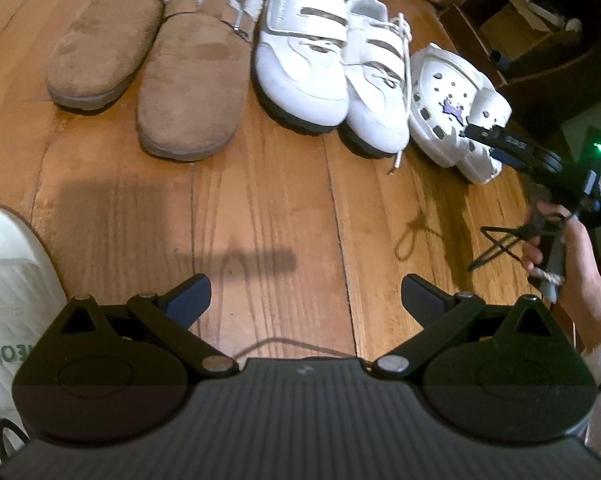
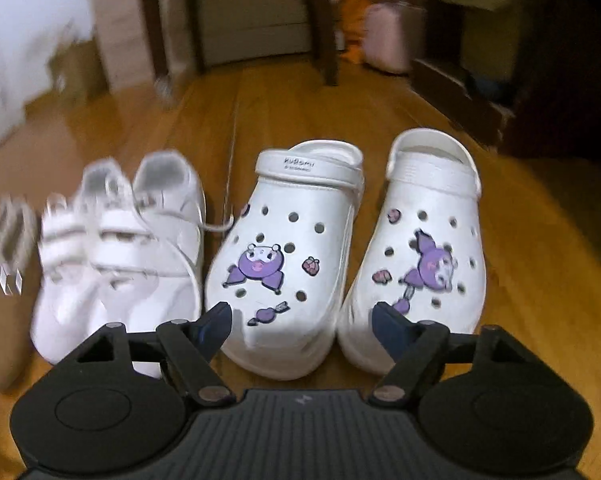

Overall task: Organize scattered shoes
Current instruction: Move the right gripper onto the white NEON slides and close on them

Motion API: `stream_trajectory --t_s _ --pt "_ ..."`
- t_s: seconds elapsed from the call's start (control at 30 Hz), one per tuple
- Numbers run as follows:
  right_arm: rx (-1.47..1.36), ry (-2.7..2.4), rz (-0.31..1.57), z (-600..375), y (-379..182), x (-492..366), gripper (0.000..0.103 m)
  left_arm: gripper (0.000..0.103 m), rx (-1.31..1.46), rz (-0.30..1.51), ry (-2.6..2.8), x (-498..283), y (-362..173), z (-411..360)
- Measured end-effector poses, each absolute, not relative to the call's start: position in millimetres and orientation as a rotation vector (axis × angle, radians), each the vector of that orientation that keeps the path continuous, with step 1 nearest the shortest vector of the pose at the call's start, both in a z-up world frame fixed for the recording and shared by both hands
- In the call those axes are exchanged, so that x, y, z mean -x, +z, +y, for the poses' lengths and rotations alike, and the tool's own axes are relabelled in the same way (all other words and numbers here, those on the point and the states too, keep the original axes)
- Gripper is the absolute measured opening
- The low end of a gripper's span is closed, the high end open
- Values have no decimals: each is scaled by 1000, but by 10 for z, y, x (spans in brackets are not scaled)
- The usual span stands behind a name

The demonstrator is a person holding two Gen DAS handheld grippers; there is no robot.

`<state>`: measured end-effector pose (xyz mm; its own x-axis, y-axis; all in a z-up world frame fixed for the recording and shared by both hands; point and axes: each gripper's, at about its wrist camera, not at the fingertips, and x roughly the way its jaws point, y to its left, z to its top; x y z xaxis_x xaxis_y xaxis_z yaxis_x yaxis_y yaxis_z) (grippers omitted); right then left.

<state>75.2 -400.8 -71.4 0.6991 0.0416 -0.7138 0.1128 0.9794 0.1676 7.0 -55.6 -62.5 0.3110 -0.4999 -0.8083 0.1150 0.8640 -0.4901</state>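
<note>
1. Two tongs, both gaping, neither grasping anything.
2. Left gripper (image 1: pixel 304 300) hangs spread over bare floor (image 1: pixel 260 208); nothing sits between its jaws.
3. Right gripper (image 2: pixel 302 322) is wide apart over the toes of the clogs (image 2: pixel 284 256), pads clear.
4. Slippers (image 1: pixel 148 80) at 11 o'clock, sneakers (image 1: pixel 320 76) at 12, clogs at 2, in the left view.
</note>
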Motion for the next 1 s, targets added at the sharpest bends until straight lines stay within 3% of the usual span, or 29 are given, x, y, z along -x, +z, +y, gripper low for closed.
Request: stream_trajectory --t_s 0.27,0.57,0.8,1.0 --pt "-249 394 953 -2899 -656 -628 82 103 418 1158 -185 -99 -618 -106" --pt "-114 773 912 -1394 -420 70 82 103 340 1093 52 689 -287 900" --pt "-108 911 933 -698 -414 715 82 103 312 1223 193 890 -472 1520" --pt "-123 974 941 -391 -465 832 69 103 331 1142 210 1185 -218 1831"
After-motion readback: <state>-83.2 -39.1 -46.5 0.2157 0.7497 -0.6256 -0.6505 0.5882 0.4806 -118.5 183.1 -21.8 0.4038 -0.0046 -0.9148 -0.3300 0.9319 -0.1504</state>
